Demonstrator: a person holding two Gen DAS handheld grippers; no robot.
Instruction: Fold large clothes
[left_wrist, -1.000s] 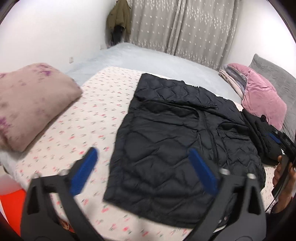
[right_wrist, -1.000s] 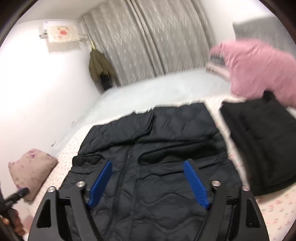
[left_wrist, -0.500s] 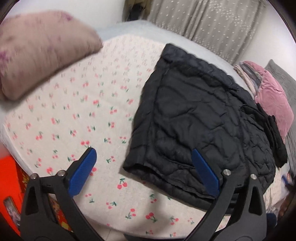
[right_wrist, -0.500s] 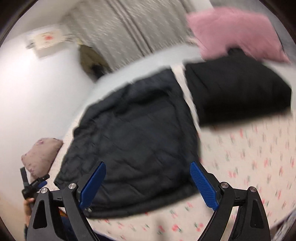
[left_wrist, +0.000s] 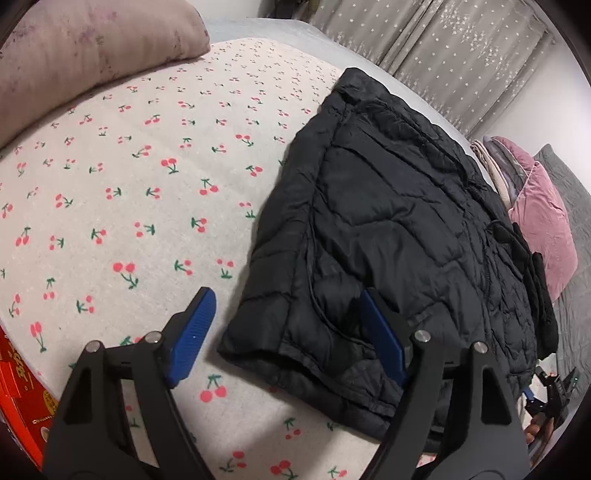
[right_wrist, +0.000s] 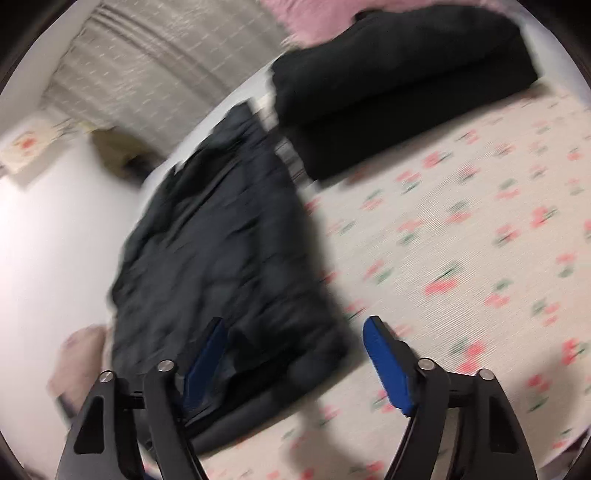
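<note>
A black quilted jacket (left_wrist: 388, 229) lies flat on the cherry-print bed cover (left_wrist: 129, 192). My left gripper (left_wrist: 284, 325) is open, its jaws straddling the jacket's near left hem corner just above the cloth. In the blurred right wrist view the same jacket (right_wrist: 229, 258) lies at the left, and my right gripper (right_wrist: 295, 350) is open over its near right hem corner. Both grippers hold nothing.
A folded black garment (right_wrist: 399, 85) lies on the bed beyond the jacket's right side. A mauve pillow (left_wrist: 85, 51) sits at far left, a pink cushion (left_wrist: 543, 225) at right. A red box (left_wrist: 18, 406) is below the bed edge.
Both grippers have dropped and moved outward, from above the jacket's middle to its two near hem corners. Both stay open. The jacket has not moved.
</note>
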